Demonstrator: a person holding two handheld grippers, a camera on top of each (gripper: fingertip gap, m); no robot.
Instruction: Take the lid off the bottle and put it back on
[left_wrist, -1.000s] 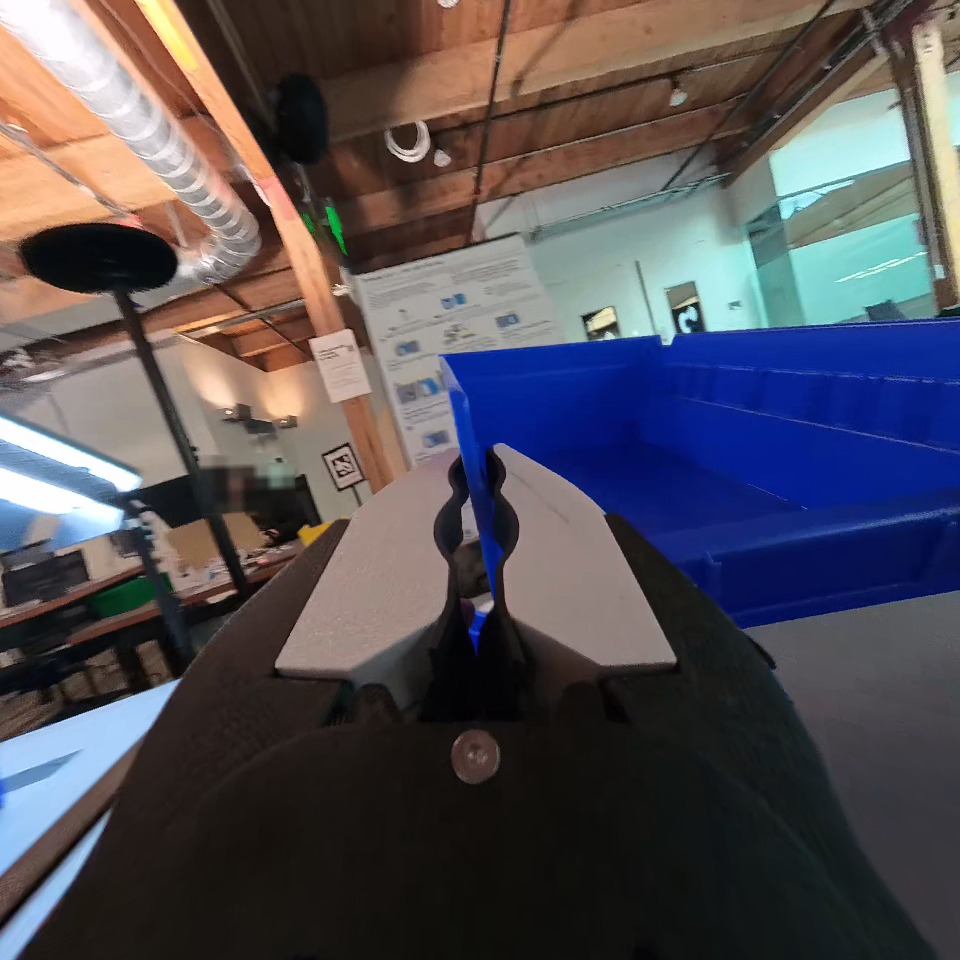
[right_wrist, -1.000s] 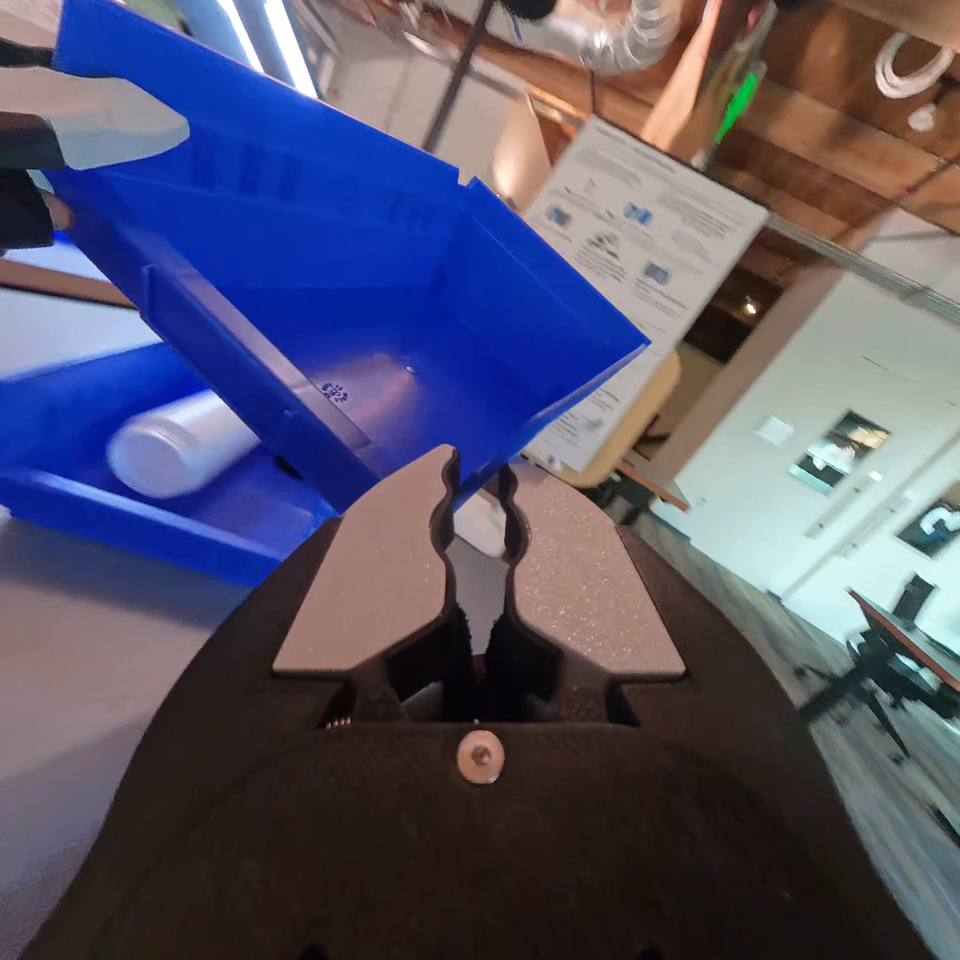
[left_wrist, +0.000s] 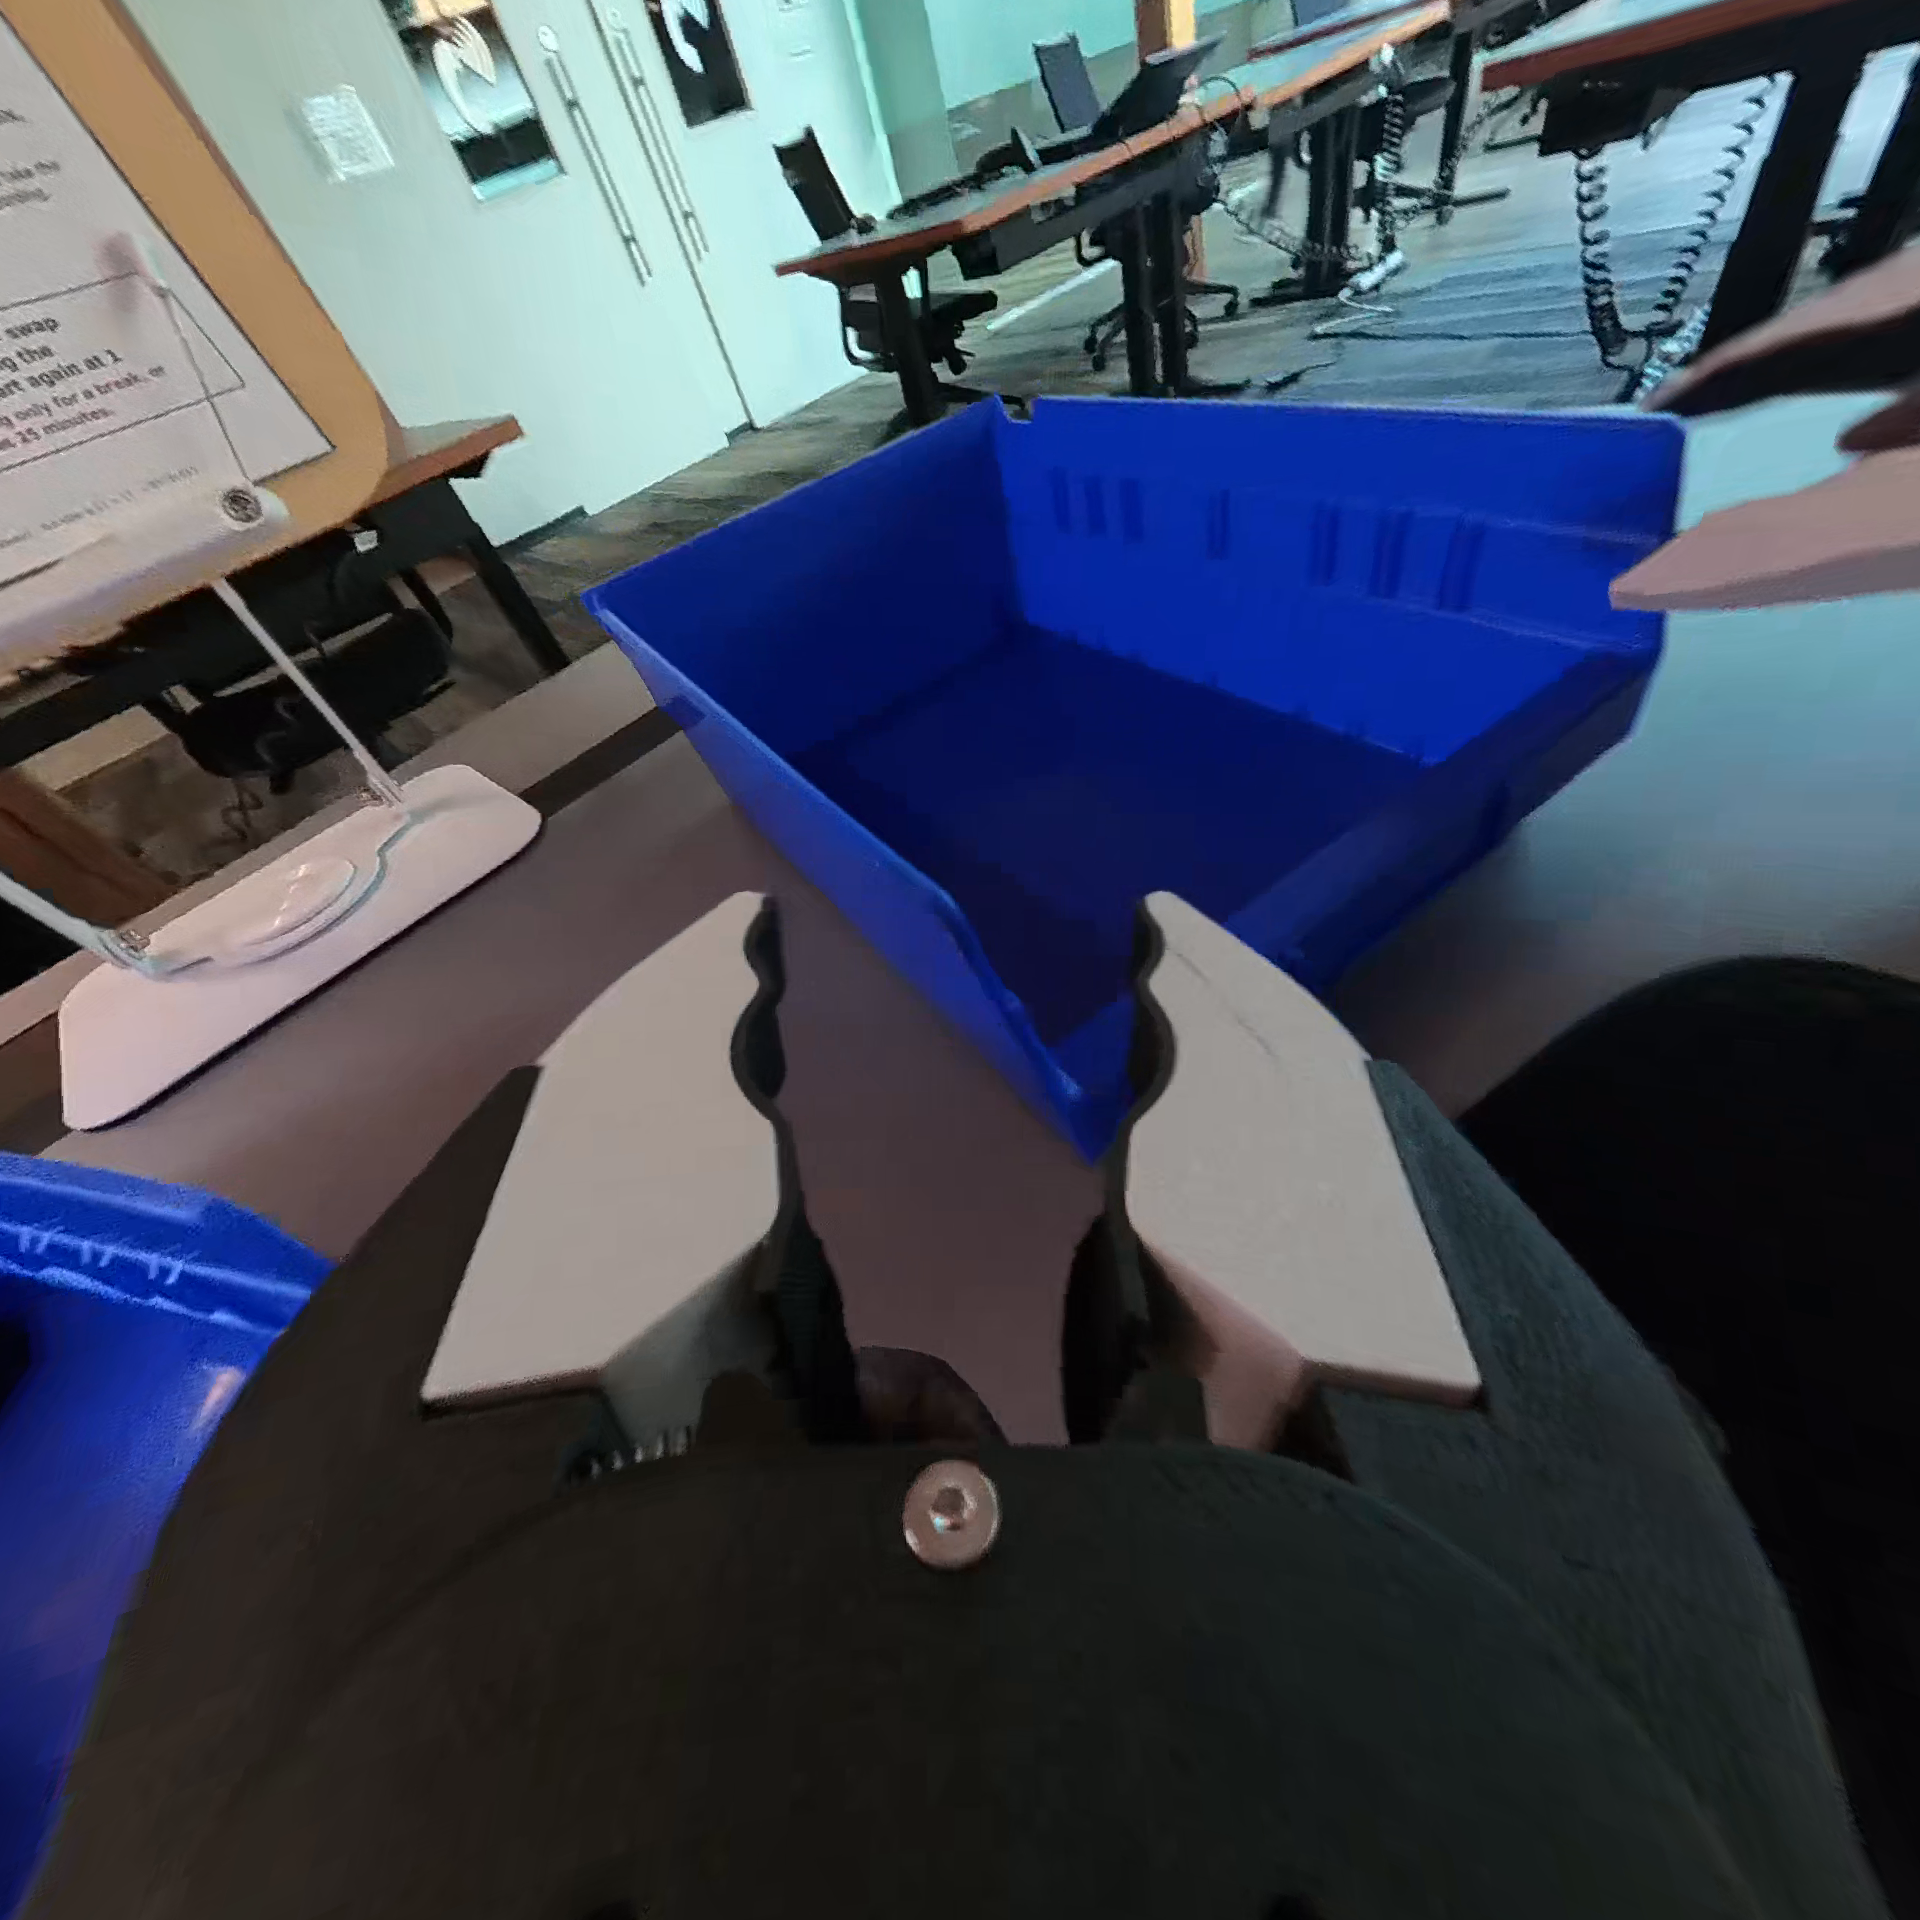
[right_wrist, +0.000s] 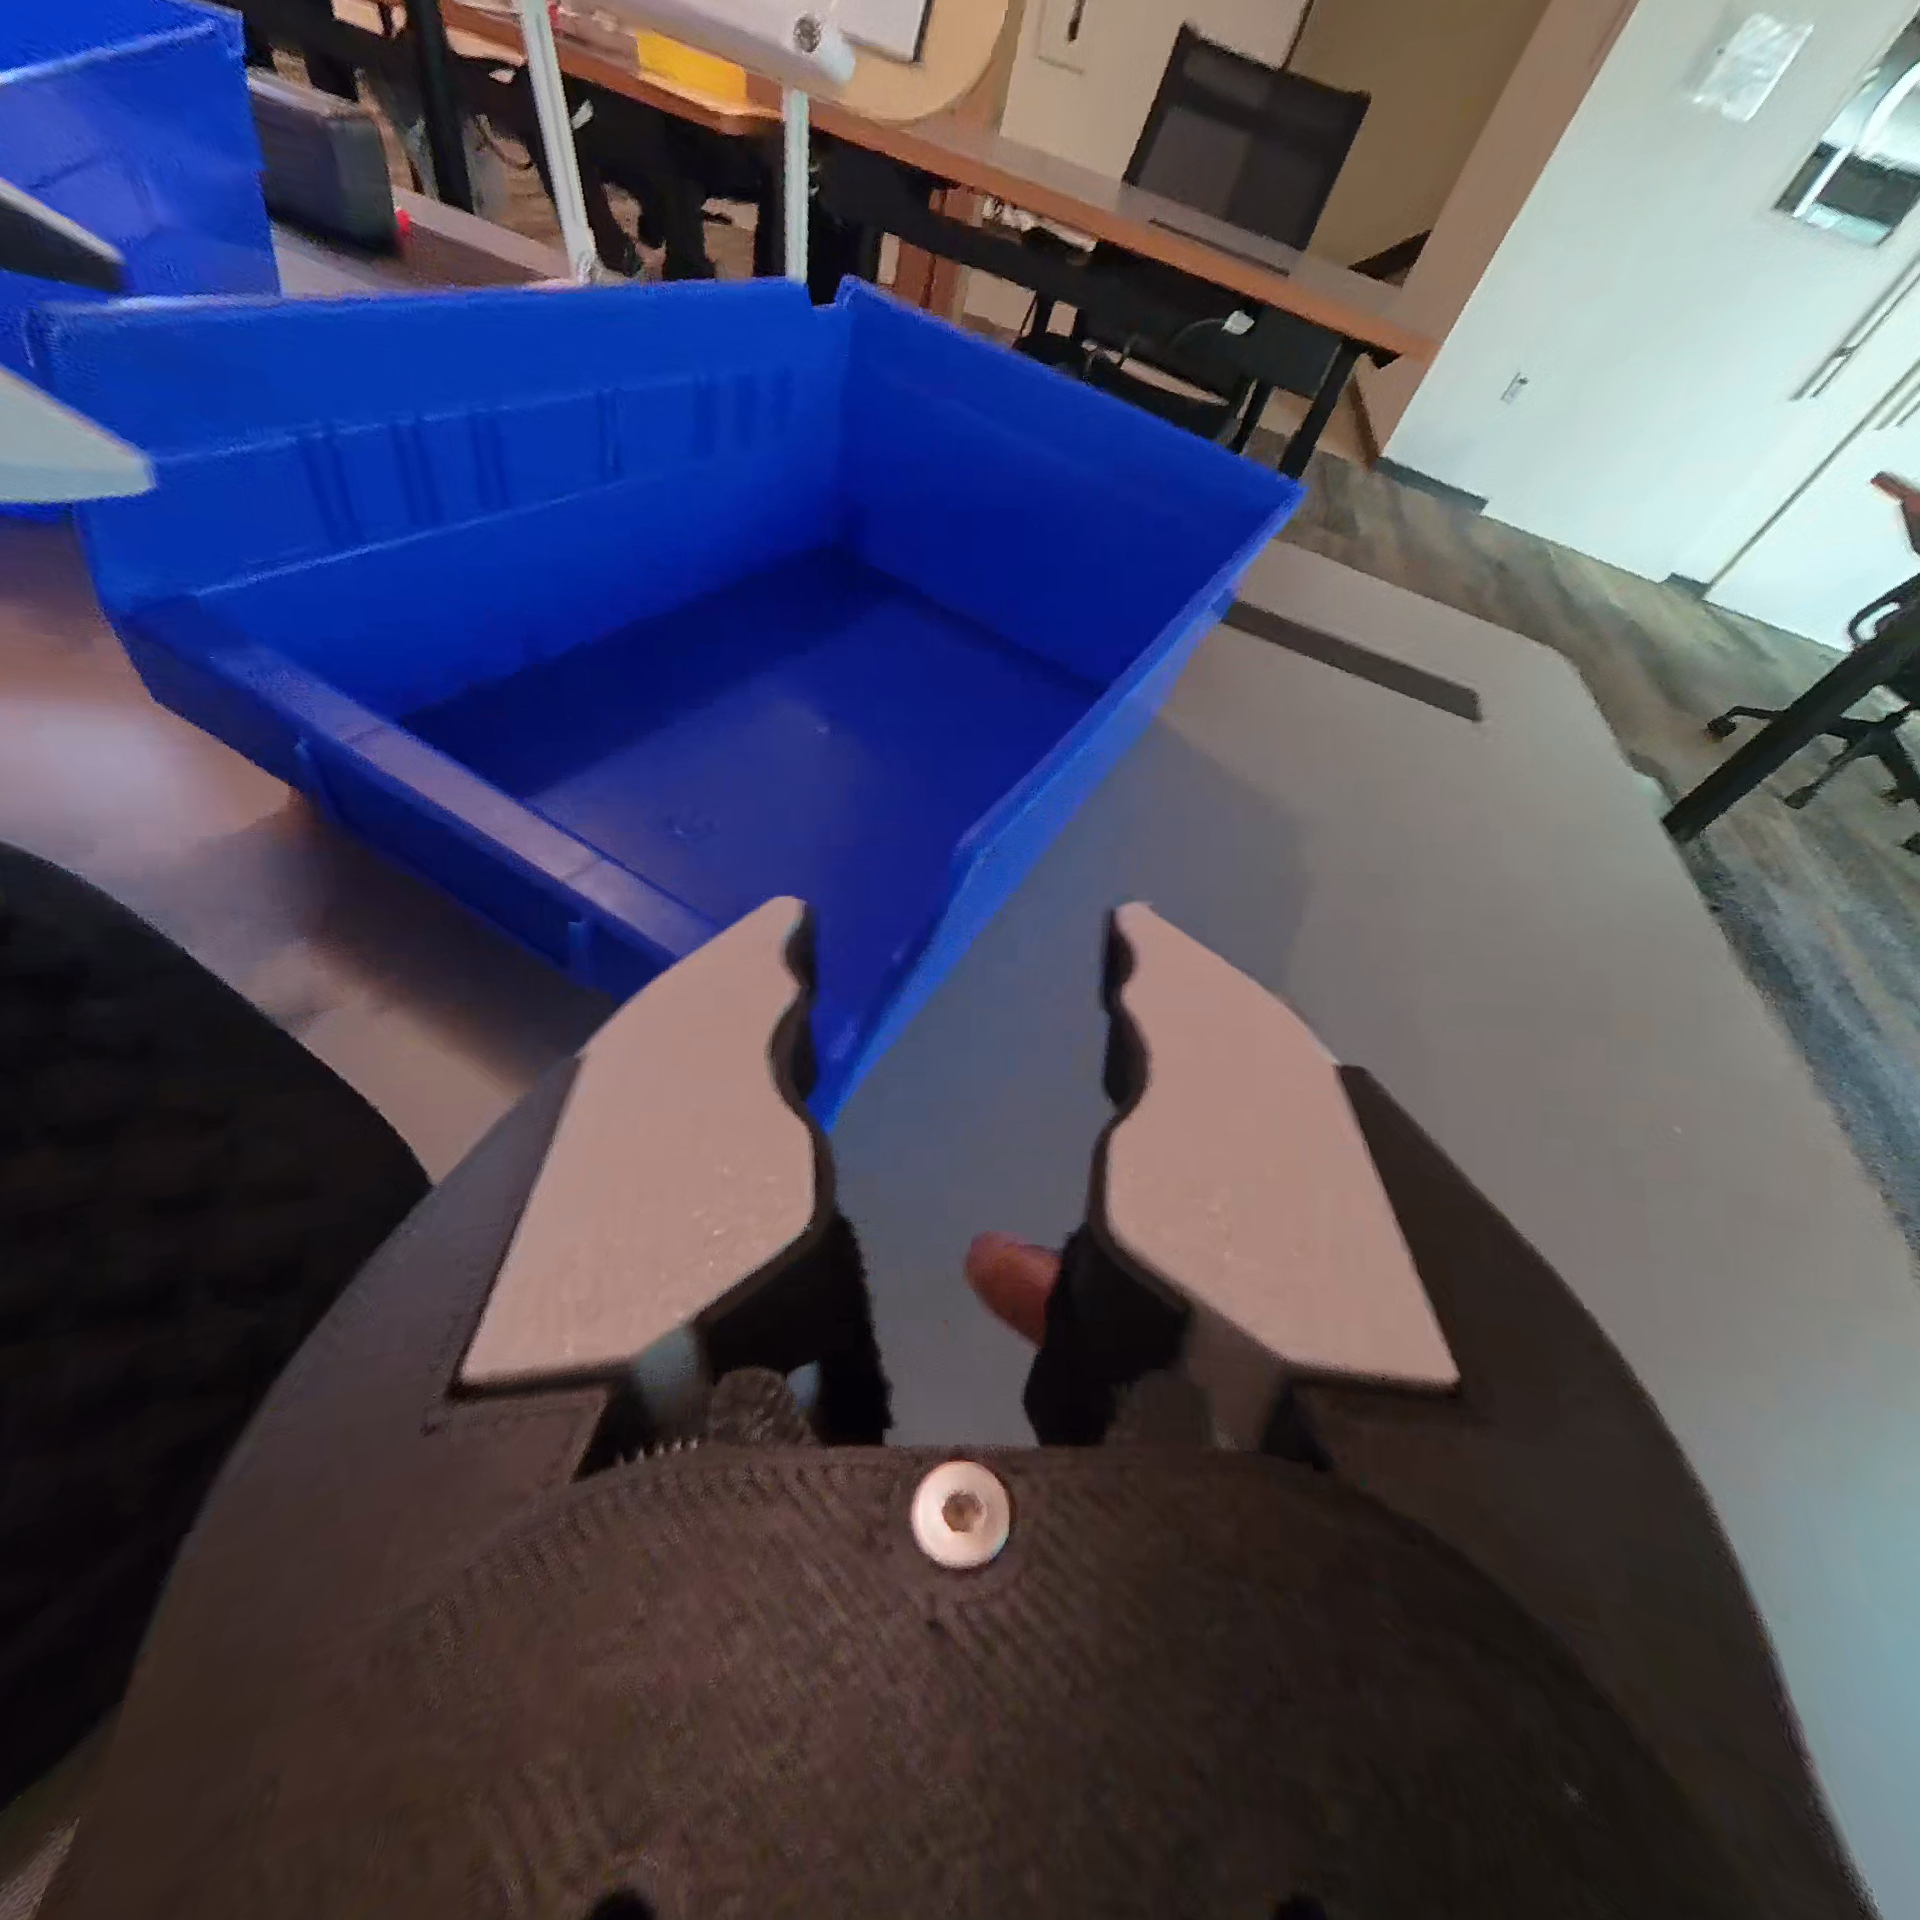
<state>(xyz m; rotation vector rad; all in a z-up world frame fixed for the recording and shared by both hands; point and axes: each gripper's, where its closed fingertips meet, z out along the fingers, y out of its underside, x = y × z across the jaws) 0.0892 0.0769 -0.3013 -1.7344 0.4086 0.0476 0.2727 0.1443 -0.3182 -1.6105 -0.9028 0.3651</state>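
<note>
No bottle or lid shows in either view. An empty blue bin (left_wrist: 831, 603) sits upright on the grey table (left_wrist: 914, 1195); it also shows in the right wrist view (right_wrist: 520, 468). My left gripper (left_wrist: 956, 914) is open and empty at the bin's near left corner. My right gripper (right_wrist: 958, 914) is open and empty at the bin's near right corner. Each gripper's fingers show at the edge of the other's view, the right one's fingers (left_wrist: 1766, 561) and the left one's fingers (right_wrist: 62, 457).
A second blue bin (left_wrist: 104, 1299) stands at the left, also in the right wrist view (right_wrist: 135, 135). A sign holder with a white base (left_wrist: 301, 914) stands left of the empty bin. The table edge (right_wrist: 1621, 790) runs along the right; desks and chairs lie beyond.
Both grippers were shut on the blue bin's walls and held it tilted above another bin with a white bottle. Now the bin rests on the table and both grippers have opened and drawn back.
</note>
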